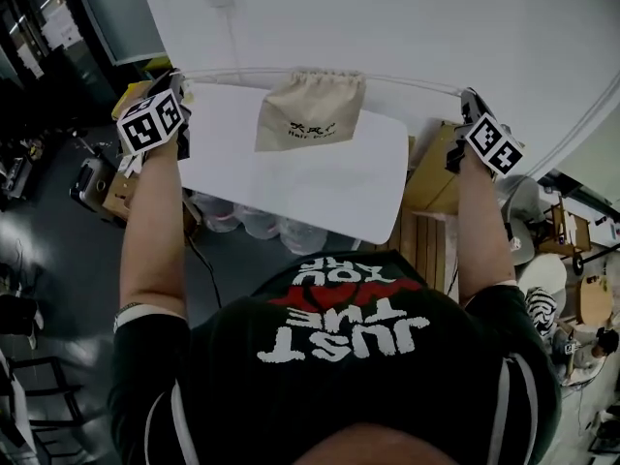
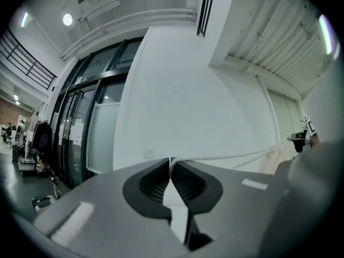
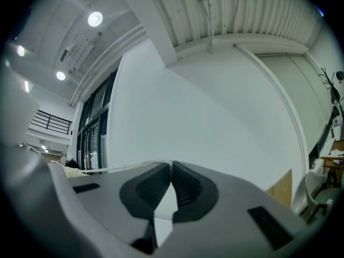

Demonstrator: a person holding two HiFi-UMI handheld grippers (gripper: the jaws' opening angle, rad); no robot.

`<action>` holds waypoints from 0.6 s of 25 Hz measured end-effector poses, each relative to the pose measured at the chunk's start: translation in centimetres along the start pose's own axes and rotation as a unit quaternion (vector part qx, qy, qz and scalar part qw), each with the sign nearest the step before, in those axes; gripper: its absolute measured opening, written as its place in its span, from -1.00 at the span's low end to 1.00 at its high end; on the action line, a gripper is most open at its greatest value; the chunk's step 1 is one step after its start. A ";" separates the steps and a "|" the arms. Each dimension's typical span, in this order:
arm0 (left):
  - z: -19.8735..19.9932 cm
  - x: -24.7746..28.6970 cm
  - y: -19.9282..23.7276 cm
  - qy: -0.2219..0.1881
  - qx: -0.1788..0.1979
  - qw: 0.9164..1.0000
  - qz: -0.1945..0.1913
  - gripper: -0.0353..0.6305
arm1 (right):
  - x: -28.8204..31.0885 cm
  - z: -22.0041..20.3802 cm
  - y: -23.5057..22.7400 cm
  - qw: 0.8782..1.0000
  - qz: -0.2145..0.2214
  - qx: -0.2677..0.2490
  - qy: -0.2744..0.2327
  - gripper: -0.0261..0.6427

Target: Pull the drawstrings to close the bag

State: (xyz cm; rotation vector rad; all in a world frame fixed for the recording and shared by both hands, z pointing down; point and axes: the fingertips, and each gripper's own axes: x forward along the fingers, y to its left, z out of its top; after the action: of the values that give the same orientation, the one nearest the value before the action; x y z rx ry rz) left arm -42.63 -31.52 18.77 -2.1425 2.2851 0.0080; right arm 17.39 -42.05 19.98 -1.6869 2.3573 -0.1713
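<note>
A beige drawstring bag point(image 1: 310, 114) with dark print hangs over the white table point(image 1: 320, 192), its top gathered. Its white drawstring point(image 1: 407, 81) runs taut from side to side between my two grippers. My left gripper point(image 1: 179, 77) is at the table's left corner, shut on the left end of the string. My right gripper point(image 1: 467, 95), off the table's right side, is shut on the right end. In the left gripper view the gripper point(image 2: 171, 163) pinches the drawstring point(image 2: 226, 157), which leads right to the bag point(image 2: 275, 156). In the right gripper view the gripper point(image 3: 171, 165) grips the drawstring point(image 3: 115, 168), which leads left.
Several clear bottles point(image 1: 254, 223) stand under the table's front edge. A cardboard box point(image 1: 433, 174) and wooden slats point(image 1: 426, 245) lie at the right. A white wall point(image 1: 436, 17) is just behind the table. A chair point(image 1: 535, 289) stands far right.
</note>
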 end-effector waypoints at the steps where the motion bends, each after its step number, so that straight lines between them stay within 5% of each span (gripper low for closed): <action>1: 0.0 0.0 -0.1 0.000 0.004 1.000 0.000 -0.84 | 0.0 0.1 -0.2 1.000 -0.005 0.005 -0.004 -0.89; 8: -0.3 0.0 1.0 -0.011 -0.037 0.999 -0.002 -0.84 | -0.7 1.3 -4.0 0.998 -0.043 0.030 -0.025 -0.89; 15: -0.3 0.1 1.0 -0.006 -0.029 1.000 -0.009 -0.84 | -0.6 0.6 -4.0 0.999 -0.040 0.033 -0.014 -0.89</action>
State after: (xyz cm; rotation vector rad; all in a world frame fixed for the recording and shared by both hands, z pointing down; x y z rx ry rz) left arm -43.60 -31.59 19.03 -2.1833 2.2878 0.0889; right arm 21.39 -42.81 20.36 -1.7419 2.2411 -0.2348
